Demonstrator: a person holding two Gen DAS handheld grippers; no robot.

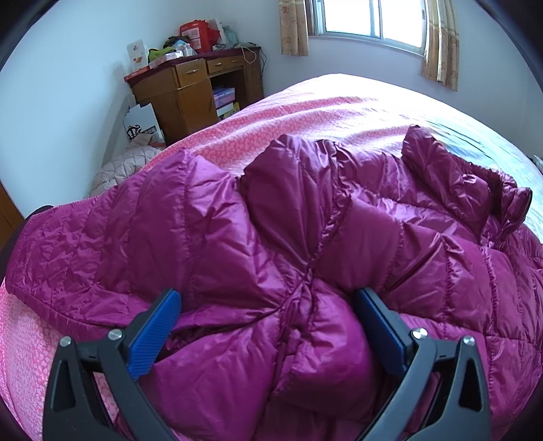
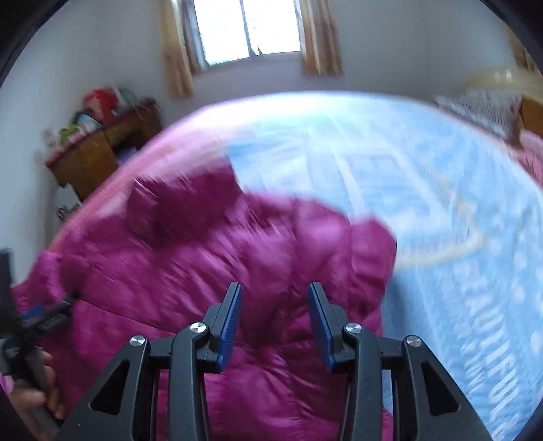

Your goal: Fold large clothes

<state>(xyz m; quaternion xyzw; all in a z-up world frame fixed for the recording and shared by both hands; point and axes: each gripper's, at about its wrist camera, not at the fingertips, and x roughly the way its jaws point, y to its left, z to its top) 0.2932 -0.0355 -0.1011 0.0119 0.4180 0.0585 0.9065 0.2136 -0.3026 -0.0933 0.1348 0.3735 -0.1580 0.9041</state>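
Note:
A magenta puffer jacket (image 1: 305, 237) lies crumpled across the bed. In the left wrist view my left gripper (image 1: 269, 305) stands wide open, low on the jacket's near edge, with a thick puffy fold bulging up between its blue pads (image 1: 159, 325). In the right wrist view, which is blurred by motion, my right gripper (image 2: 275, 302) hovers over the right part of the jacket (image 2: 203, 271). Its jaws are partly apart and nothing is clamped between them. The left gripper (image 2: 44, 319) and the hand (image 2: 34, 403) holding it show at the left edge there.
The pink bedspread (image 1: 305, 112) covers the bed's left part and a light blue printed sheet (image 2: 424, 186) the right. A cluttered wooden desk (image 1: 190, 88) stands in the far left corner below the window (image 1: 366, 20). A pale quilted bundle (image 1: 118, 169) lies beside the bed.

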